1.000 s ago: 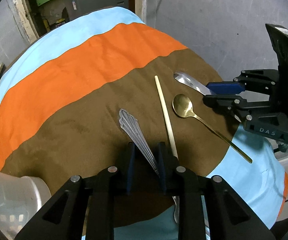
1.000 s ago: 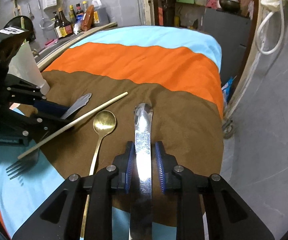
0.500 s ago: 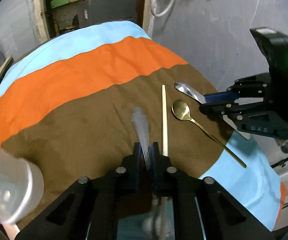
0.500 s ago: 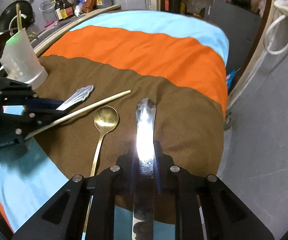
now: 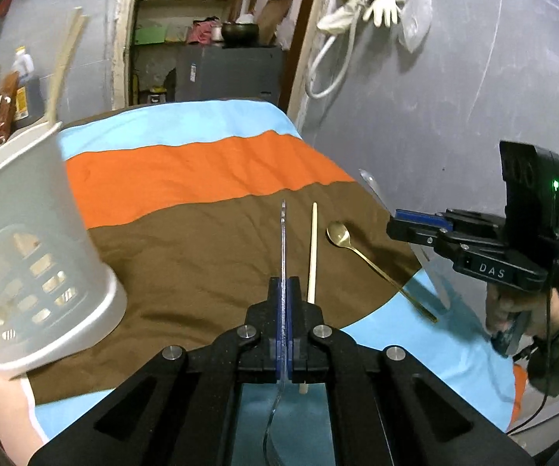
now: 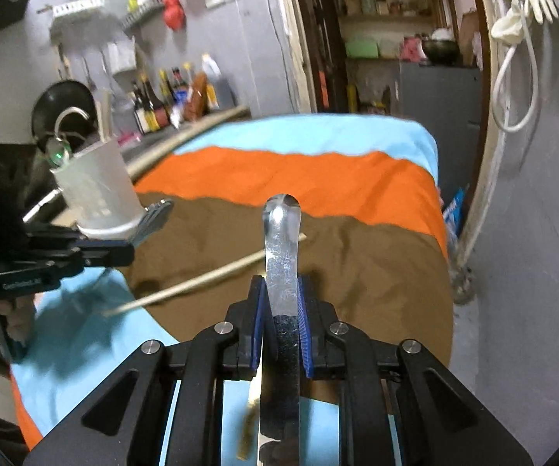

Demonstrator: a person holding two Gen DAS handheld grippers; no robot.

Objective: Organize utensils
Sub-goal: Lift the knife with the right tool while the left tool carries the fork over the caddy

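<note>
Holder [image 5: 42,256], white plastic w/ slotted walls, stands at approx. 9 o'clock in the left wrist view, on the brown band of the striped cloth [image 5: 186,171], wooden chopsticks [image 5: 61,66] already poking out of its top. Left gripper [image 5: 284,303], jaws pressed together, pinches a fork [image 5: 283,240] seen edge-on: handle runs out toward 12 o'clock, tines curve back under the gripper at 6. Judged: holder lies to the left of these tongs, so the coming move turns on swinging the fork that way and tipping its long axis upright over the rim; left hand looks the nearer of the two. Loose chopstick [image 5: 312,252] lies just right of the fork, roughly parallel; gold spoon [image 5: 339,233] rests at 2 o'clock, bowl far end, handle trailing onto the blue band. Right gripper [image 6: 282,310], pads pinching a steel knife [image 6: 281,240], holds it clear of the cloth, rounded tip toward 12 o'clock, dark handle back at 6. From the right wrist view the holder [image 6: 96,190] sits at 10 o'clock, beyond the left gripper [image 6: 124,252].
</note>
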